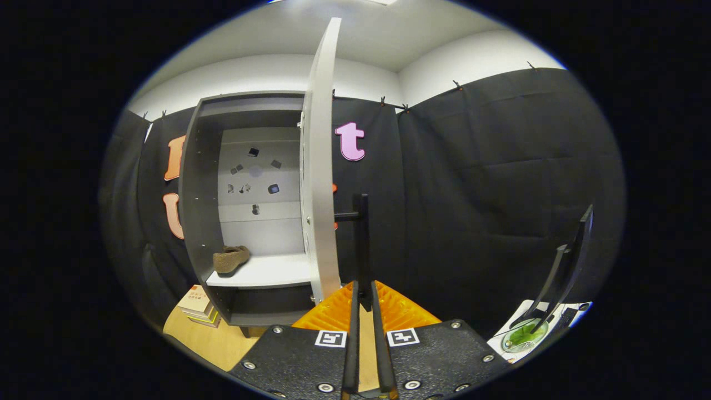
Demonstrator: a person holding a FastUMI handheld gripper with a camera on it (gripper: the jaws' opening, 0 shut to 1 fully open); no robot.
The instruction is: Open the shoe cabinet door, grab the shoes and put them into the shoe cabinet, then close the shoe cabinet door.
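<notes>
Fig.: Gripper (364, 297) with fingers narrowed onto the thin black bar handle (362, 244) of the pale grey cabinet door (320, 183), which stands open, edge-on. Both fingers appear to press the handle. The brown suede shoe (230, 259) lies on the white middle shelf (266, 272) of the dark grey shoe cabinet (197, 183), near the shelf's front-left corner. Risk: toe looks close to the shelf's front edge, so a closing door could catch it; handle could slip if the swing twists. Open room lies right of the door; books (195, 305) sit by the cabinet's lower-left corner.
</notes>
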